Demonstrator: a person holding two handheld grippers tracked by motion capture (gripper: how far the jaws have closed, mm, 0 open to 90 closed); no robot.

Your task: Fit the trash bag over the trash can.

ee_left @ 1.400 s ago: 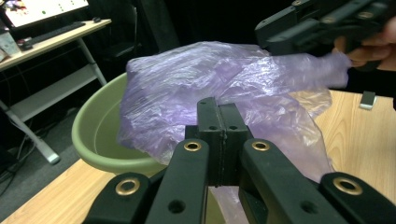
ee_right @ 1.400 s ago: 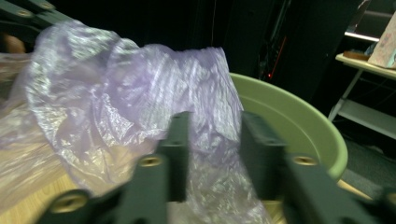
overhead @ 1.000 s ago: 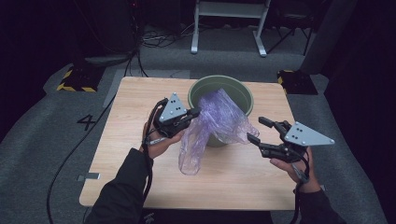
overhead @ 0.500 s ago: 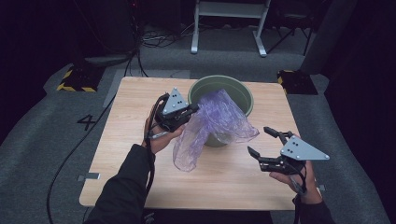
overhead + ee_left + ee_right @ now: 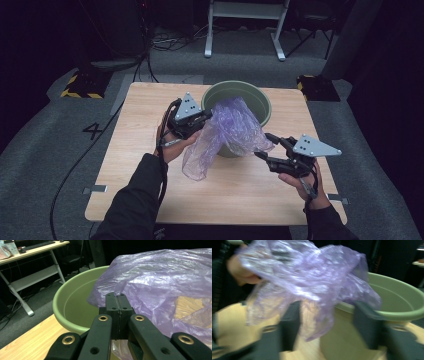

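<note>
- Purple plastic bag (image 5: 227, 131): one, thin and crinkled, draped over the near rim of the green tub (image 5: 260, 102) and hanging down onto the wooden table (image 5: 140, 107) at the tub's 7 o'clock side.
- My left gripper (image 5: 202, 119): at 9 o'clock of the tub, jaws pressed together on the bag's upper left edge. In the left gripper view the two jaws meet flush, with the film rising directly behind them (image 5: 155, 282).
- My right gripper (image 5: 265, 146): at 4 o'clock of the tub, jaws spread apart, tips just beside the bag's right-hand corner. In the right gripper view, which is blurred, the hanging film (image 5: 312, 290) sits between the two jaws; I cannot tell whether either jaw touches it.
- Count: one bag, one tub, one table, two grippers.
- Tub position: upright, at the table's far centre, 12 o'clock from me.
</note>
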